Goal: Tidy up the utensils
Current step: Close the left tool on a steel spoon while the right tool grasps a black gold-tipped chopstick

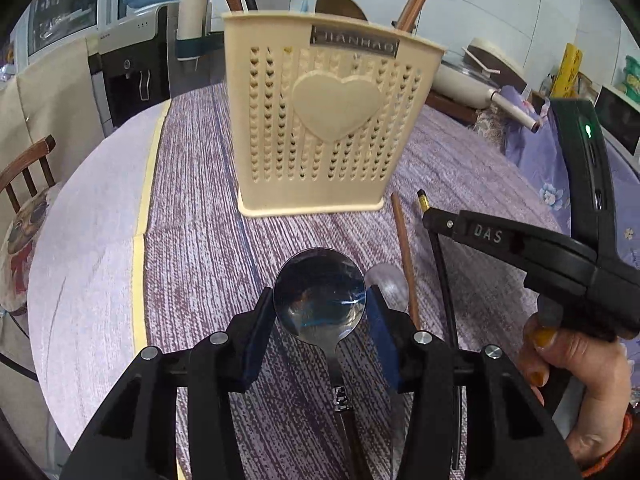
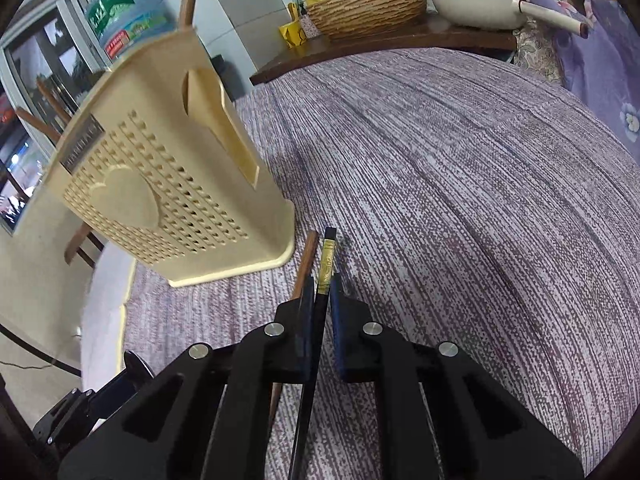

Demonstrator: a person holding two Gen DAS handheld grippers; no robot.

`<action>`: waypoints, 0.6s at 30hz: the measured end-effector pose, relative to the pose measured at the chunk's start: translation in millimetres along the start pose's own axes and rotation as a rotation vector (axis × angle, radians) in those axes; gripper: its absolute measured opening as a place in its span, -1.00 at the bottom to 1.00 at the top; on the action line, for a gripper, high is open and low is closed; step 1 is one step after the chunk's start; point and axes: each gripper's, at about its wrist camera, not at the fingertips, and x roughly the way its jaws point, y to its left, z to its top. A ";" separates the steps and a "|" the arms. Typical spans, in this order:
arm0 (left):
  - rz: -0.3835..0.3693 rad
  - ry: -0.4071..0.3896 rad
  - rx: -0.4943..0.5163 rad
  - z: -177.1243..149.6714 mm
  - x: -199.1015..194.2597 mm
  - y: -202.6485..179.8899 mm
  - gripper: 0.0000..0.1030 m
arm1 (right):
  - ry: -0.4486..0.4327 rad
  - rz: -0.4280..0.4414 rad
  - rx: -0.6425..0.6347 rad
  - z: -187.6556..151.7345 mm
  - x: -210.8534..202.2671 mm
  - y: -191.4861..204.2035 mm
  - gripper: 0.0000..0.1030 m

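Left fingers [image 1: 320, 316]: blue pads set against both sides of the metal spoon [image 1: 319, 298] bowl, clamped on it; the spoon's handle runs back toward the lens, so its long axis lies along the fingers. Whether the bowl is clear of the table [image 1: 200, 264] cannot be told.

Right fingers [image 2: 320, 300]: clenched on the black chopstick [image 2: 326, 256], gold-banded tip poking out ahead toward the upper middle of the right wrist view; axis in line with the fingers.

Brown chopstick [image 1: 404, 256]: lies loose on the purple cloth just left of the right fingers, roughly parallel to the black one, ungripped. A second, pale spoon [image 1: 388, 284] sits just right of the metal spoon, partly hidden by the left pad.

Cream holder [image 1: 328, 120]: upright, dead ahead of the left fingers in the upper centre of the left view; in the right view it sits upper left. Brown sticks already stand in it.

Judgement: both held items lie flat-ish while the holder opens upward, so each needs tipping toward vertical and lifting over the rim. Left hand looks more squarely lined up with the holder; right must swing leftward.
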 end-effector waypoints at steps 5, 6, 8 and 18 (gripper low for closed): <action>-0.021 -0.061 -0.017 9.2 -19.8 3.8 -0.10 | -0.060 0.071 0.009 5.6 -27.7 -0.7 -0.83; -0.026 -0.072 -0.022 10.7 -23.8 5.1 -0.10 | -0.070 0.096 0.014 7.4 -34.4 -2.4 -0.83; -0.034 -0.090 -0.029 16.6 -28.4 10.6 -0.10 | -0.090 0.144 0.018 10.9 -47.1 -3.9 -0.83; -0.048 -0.163 -0.020 26.6 -54.4 14.7 -0.11 | -0.183 0.349 -0.037 11.3 -120.3 -0.8 -0.84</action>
